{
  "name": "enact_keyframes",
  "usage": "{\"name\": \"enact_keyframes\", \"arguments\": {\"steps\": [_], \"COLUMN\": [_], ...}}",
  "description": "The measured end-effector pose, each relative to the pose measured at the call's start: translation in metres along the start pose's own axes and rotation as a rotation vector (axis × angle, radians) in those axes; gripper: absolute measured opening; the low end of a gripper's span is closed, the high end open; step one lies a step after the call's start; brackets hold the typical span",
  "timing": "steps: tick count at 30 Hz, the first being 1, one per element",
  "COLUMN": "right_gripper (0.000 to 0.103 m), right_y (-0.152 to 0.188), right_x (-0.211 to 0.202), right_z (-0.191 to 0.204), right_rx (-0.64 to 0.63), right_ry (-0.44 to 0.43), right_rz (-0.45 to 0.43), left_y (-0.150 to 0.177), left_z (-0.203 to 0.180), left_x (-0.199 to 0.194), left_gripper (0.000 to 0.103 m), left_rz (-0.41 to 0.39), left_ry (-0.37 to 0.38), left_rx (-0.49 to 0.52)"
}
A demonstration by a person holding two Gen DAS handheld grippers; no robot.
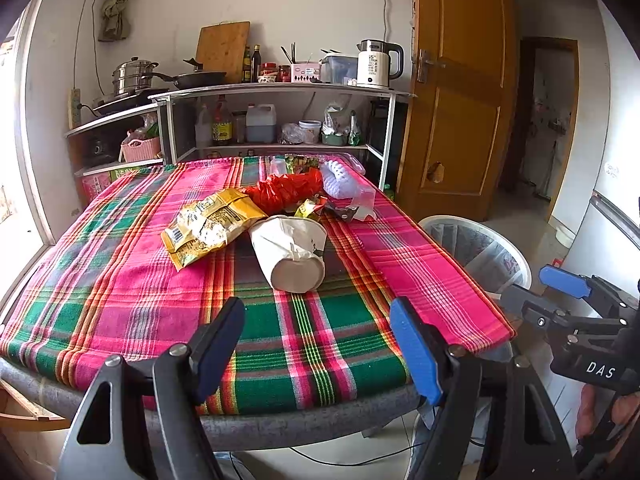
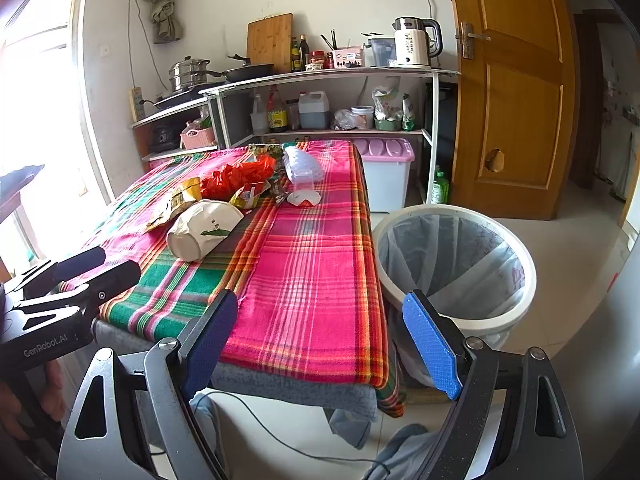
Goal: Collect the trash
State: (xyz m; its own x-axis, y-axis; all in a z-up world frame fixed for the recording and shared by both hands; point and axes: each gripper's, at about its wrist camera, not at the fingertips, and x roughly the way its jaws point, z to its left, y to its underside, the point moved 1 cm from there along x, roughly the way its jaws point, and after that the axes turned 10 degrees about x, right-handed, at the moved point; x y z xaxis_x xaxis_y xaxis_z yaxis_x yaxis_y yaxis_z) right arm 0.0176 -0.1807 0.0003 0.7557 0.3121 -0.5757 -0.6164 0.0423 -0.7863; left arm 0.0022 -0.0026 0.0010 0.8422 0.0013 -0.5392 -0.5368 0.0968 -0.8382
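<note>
Trash lies in a heap on the plaid-covered table [image 1: 120, 264]: a white paper cup [image 1: 290, 250] on its side, a yellow snack bag [image 1: 210, 226], a red plastic bag [image 1: 286, 190], small wrappers [image 1: 310, 208] and a white plastic piece [image 1: 340, 180]. The same cup [image 2: 200, 230] and red bag [image 2: 236, 178] show in the right wrist view. A white bin [image 2: 456, 264] with a clear liner stands on the floor right of the table. My left gripper [image 1: 320, 348] hangs open over the table's near edge, short of the cup. My right gripper [image 2: 320, 344] is open at the near right corner, beside the bin.
A shelf unit [image 1: 280, 92] behind the table carries a kettle [image 1: 378, 62], pans, bottles and jars. A wooden door [image 1: 460, 88] stands open to the right. A lilac-lidded storage box [image 2: 386, 172] sits past the table. A cable and cloth lie on the floor below.
</note>
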Motion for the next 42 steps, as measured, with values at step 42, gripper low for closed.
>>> {"name": "enact_keyframes", "arguments": {"steps": [42], "right_gripper": [0.085], "right_y": [0.0021], "right_x": [0.0007], "right_z": [0.0036], "right_rx": [-0.009], "right_ry": [0.004], "right_rz": [0.001], "left_y": [0.0008], "left_z": [0.0001], "left_x": [-0.0019], "left_gripper": [0.077], "left_rz": [0.002], "left_ry": [0.005], "left_rx": [-0.005]}}
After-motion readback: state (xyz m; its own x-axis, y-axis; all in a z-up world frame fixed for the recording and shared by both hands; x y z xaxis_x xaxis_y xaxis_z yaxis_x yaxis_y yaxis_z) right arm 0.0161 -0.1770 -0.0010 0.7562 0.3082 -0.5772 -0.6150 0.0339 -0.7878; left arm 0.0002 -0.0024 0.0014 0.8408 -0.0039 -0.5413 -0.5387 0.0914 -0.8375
